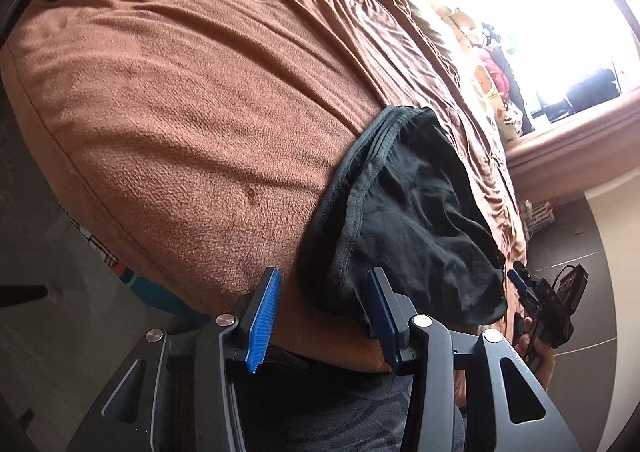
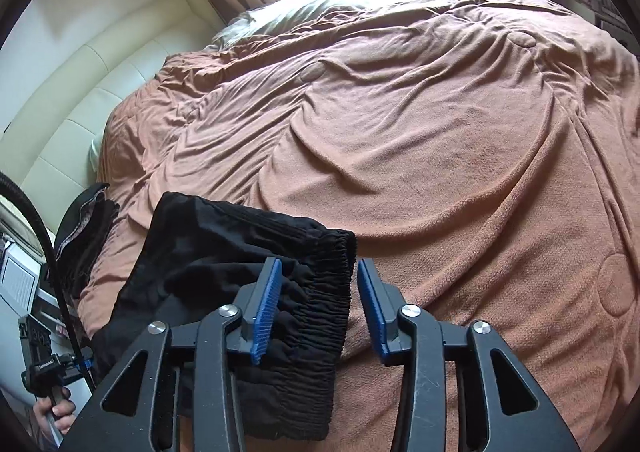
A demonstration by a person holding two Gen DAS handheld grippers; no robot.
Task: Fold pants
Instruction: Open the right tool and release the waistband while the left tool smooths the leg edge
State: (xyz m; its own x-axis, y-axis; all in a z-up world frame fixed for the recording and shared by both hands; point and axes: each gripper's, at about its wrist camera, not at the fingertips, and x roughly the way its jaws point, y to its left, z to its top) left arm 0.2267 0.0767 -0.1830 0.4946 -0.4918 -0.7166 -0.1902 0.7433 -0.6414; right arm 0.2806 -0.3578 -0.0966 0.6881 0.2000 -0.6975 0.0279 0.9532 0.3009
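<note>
Brown blanket covered big bed. Black pants lay bunched at near edge. Right gripper spread wide, empty, stretchy waistband right between its fingers. Left gripper also wide, empty, at pants' other end. Right looked nearer.

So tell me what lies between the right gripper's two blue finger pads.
In the right wrist view, the black pants' gathered elastic waistband, on the brown blanket.
</note>
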